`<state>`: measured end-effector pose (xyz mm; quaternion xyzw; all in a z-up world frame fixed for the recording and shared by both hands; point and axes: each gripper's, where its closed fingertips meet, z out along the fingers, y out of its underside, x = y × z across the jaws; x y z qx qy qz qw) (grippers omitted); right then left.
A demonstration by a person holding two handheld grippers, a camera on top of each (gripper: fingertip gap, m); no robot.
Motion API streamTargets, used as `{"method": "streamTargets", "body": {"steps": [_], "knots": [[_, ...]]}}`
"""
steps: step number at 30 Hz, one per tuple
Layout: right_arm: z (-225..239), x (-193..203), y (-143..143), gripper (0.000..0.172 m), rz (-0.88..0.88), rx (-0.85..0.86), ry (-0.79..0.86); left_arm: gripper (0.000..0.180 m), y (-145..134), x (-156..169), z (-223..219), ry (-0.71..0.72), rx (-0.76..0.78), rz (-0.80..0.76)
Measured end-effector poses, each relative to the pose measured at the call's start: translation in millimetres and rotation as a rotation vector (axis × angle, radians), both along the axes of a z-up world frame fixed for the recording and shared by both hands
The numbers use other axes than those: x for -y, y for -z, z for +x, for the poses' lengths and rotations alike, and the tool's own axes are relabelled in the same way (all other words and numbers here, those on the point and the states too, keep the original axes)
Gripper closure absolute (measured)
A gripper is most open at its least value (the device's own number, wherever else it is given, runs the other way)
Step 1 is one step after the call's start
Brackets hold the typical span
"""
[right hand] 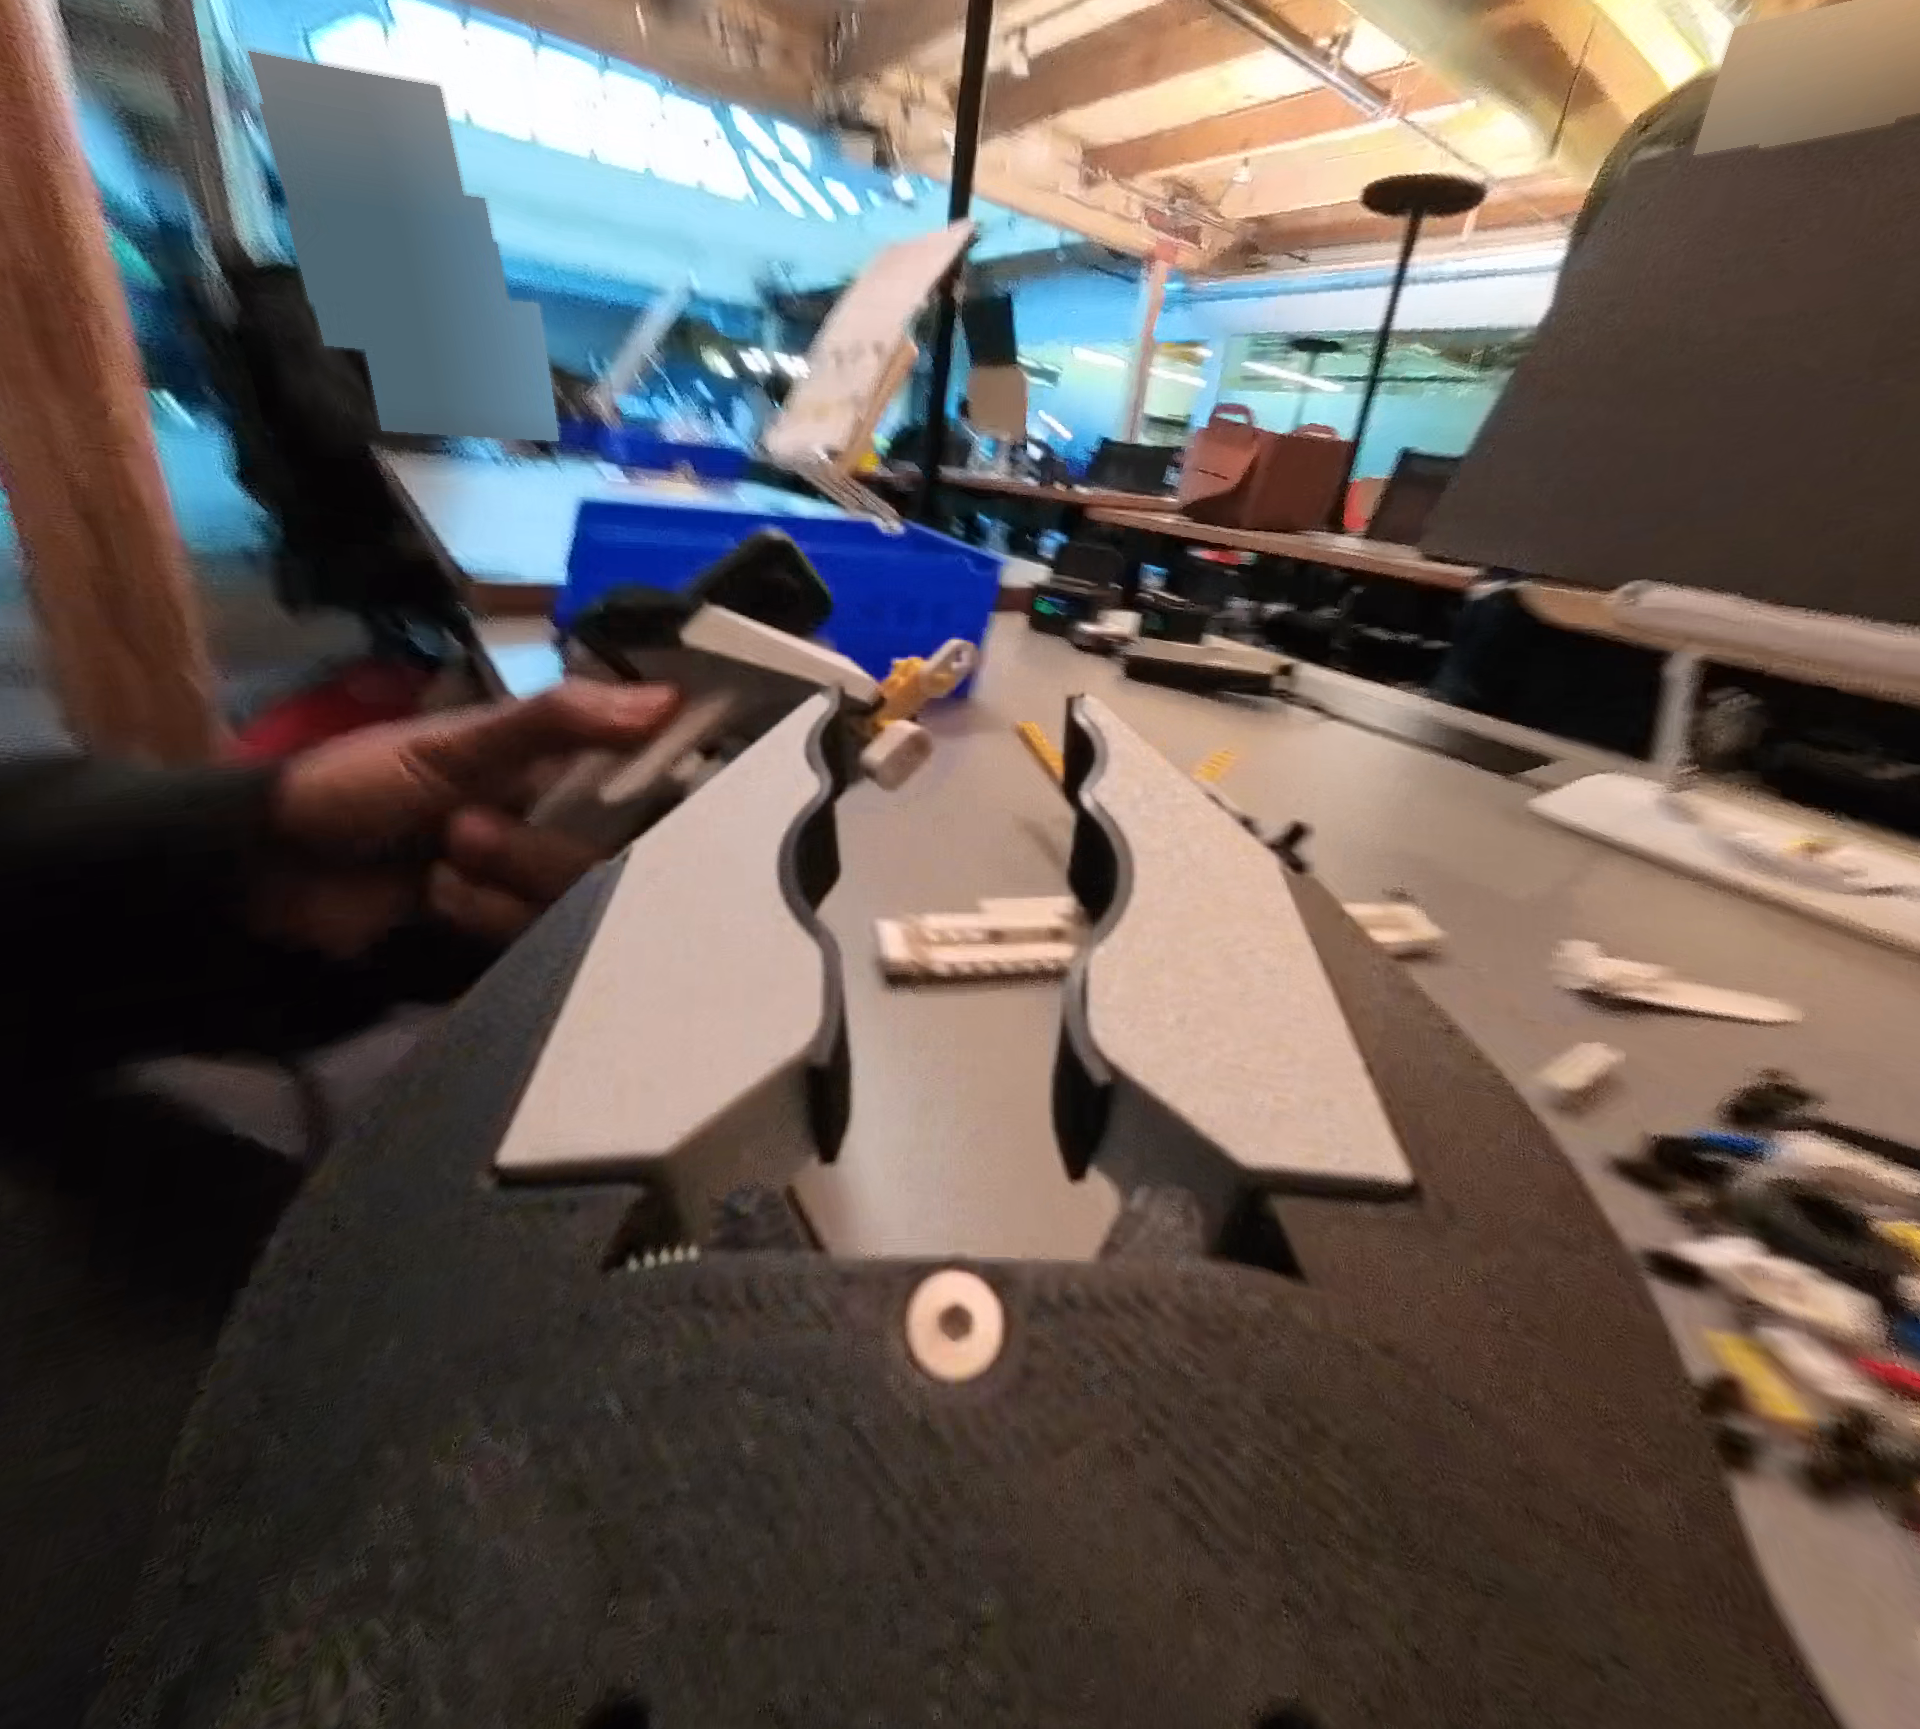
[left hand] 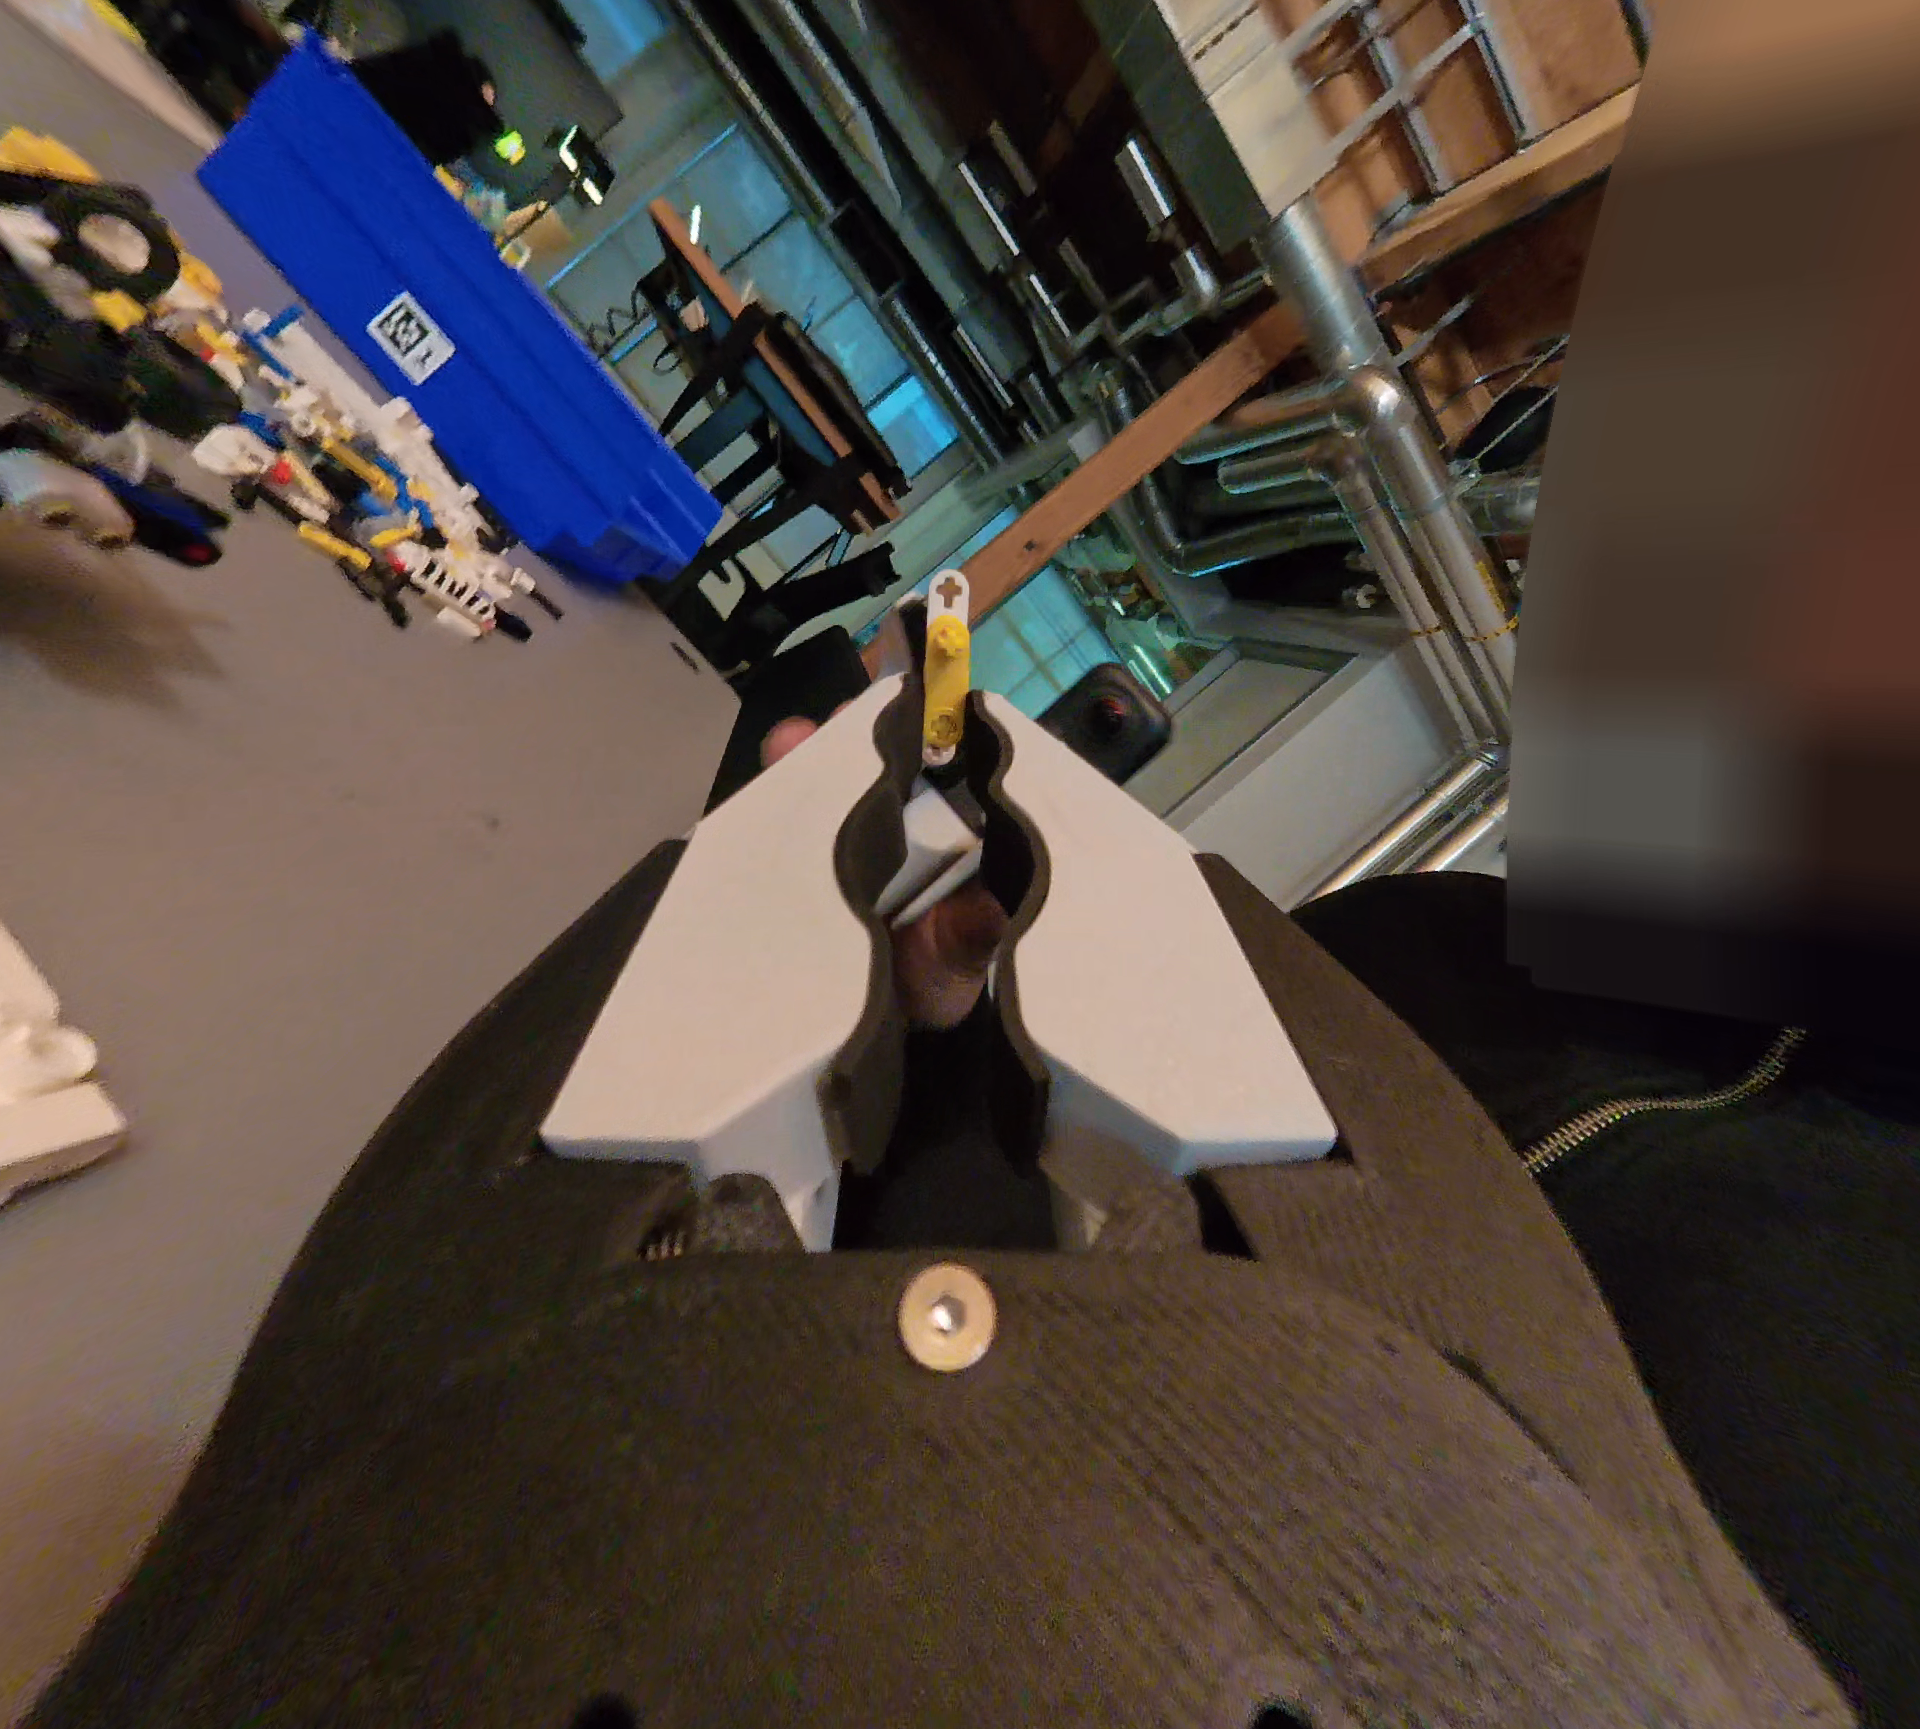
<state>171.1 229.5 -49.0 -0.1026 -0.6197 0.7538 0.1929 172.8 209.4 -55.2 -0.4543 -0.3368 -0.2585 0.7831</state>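
Note:
My left gripper (left hand: 943,711) is shut on a small building-toy piece (left hand: 945,671): a yellow link on a thin white link that sticks up past the fingertips. It is held in the air above the grey table (left hand: 364,796). The right wrist view shows this left gripper (right hand: 857,697) at the left, in a person's hand (right hand: 447,796). The yellow and white piece (right hand: 914,680) sits at its tips, just beyond my right gripper's left fingertip (right hand: 821,723). My right gripper (right hand: 948,729) is open with nothing between its fingers.
A blue bin (left hand: 447,329) stands at the back of the table and also shows in the right wrist view (right hand: 894,588). A heap of small toy parts (left hand: 312,453) lies beside it. White beams (right hand: 977,941) and more loose parts (right hand: 1787,1264) lie on the table. My two grippers' fingertips are within a few centimetres of each other.

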Motion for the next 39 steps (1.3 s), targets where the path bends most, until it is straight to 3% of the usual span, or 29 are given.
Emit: {"method": "streamTargets", "body": {"steps": [5, 8, 13, 25, 30, 35, 39], "knots": [[1.8, 10.0, -5.6, 0.132, -0.295, 0.411, -0.232, 0.176, -20.3, 0.9, 6.1, -0.068, -0.102, 0.061], [7.6, 15.6, -10.9, 0.134, -0.410, 0.549, -0.390, 0.176, -25.0, 0.0, 8.3, -0.098, -0.127, 0.078], [10.5, 15.3, -18.6, 0.166, -0.493, 0.564, -0.432, 0.176, -25.8, -6.3, 12.4, -0.105, -0.150, 0.082], [5.3, 7.9, -13.8, 0.167, -0.462, 0.625, -0.448, 0.176, -13.7, -13.8, 13.9, -0.044, -0.126, 0.050], [6.2, 9.3, -8.3, 0.167, -0.398, 0.692, -0.501, 0.167, -9.8, -15.3, 13.6, -0.019, -0.098, 0.050], [4.5, 8.1, -1.7, 0.167, -0.328, 0.689, -0.461, 0.176, -5.7, -18.9, 10.0, -0.081, -0.123, -0.060], [-0.5, 4.1, -4.8, 0.167, -0.413, 0.717, -0.450, 0.175, -6.3, -23.4, 7.4, -0.128, -0.109, -0.091]]}}
